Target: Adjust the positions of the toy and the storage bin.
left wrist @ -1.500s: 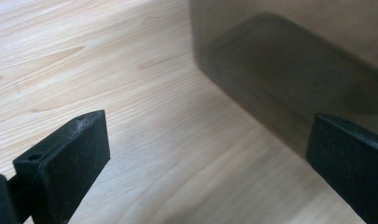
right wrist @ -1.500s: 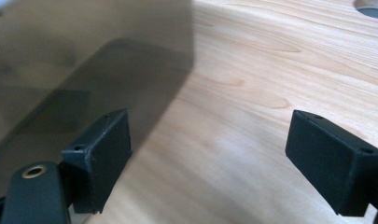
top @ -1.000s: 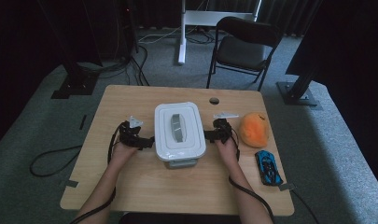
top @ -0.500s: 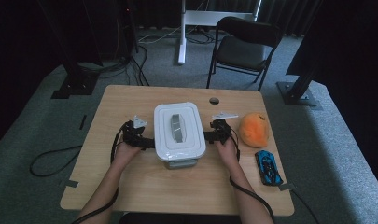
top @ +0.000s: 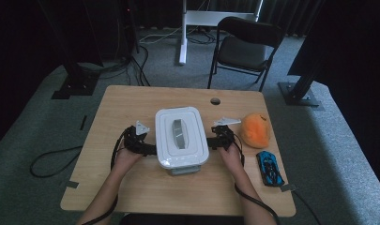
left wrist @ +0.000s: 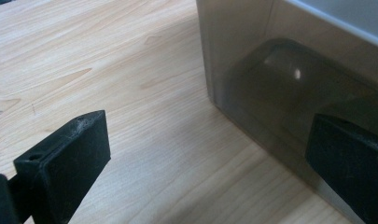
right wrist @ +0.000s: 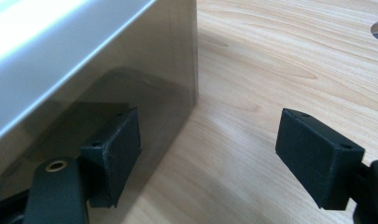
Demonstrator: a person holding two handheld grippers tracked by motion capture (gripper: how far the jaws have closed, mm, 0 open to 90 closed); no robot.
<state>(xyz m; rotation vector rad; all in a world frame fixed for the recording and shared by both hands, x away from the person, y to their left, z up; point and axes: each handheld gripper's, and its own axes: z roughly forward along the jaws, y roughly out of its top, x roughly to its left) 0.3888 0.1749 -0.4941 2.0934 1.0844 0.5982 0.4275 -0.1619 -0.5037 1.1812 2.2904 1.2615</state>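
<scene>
A white lidded plastic container stands in the middle of the wooden table. My left gripper sits at its left wall and my right gripper at its right wall, both low by the tabletop. In the left gripper view the gripper is open, one jaw in front of the translucent wall, the other over bare wood. In the right gripper view the gripper is open and its jaws have just been closing a little. One jaw lies along the wall, and nothing is pressed between the pads.
An orange plush toy lies right of the right gripper, and a blue toy car nearer the front right edge. A cable hole sits behind the container. A folding chair stands beyond the table.
My left gripper has slid right, up to the container's left wall. The right gripper has stayed beside the right wall. The container has not moved.
</scene>
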